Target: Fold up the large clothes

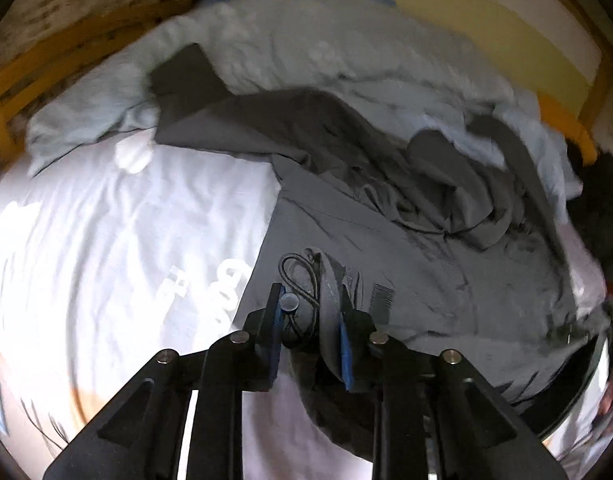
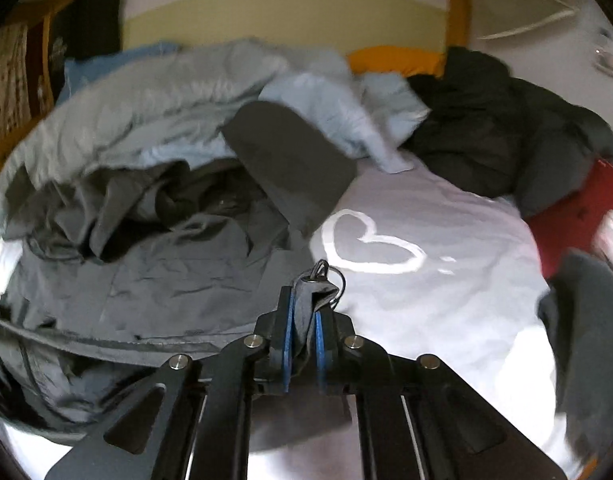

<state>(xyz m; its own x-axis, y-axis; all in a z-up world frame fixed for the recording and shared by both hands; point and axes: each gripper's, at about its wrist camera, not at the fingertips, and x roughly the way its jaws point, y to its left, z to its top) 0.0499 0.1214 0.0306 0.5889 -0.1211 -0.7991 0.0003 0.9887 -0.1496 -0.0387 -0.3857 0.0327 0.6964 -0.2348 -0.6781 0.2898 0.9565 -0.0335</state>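
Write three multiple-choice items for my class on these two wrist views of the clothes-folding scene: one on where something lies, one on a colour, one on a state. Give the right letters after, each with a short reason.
1. Where does the white heart outline lie?
A. on the pale sheet
B. on the dark grey jacket
C. on the red item

2. What colour are the pads on the gripper fingers?
A. green
B. blue
C. yellow

3. What is the state of the right gripper?
A. wide open over the bed
B. shut with nothing in it
C. shut on grey fabric

Answers:
1 A, the heart is drawn on the pale sheet beside the dark grey jacket.
2 B, blue pads show on the inner faces of the fingers.
3 C, a fold of grey fabric with a cord loop is pinched between the pads.
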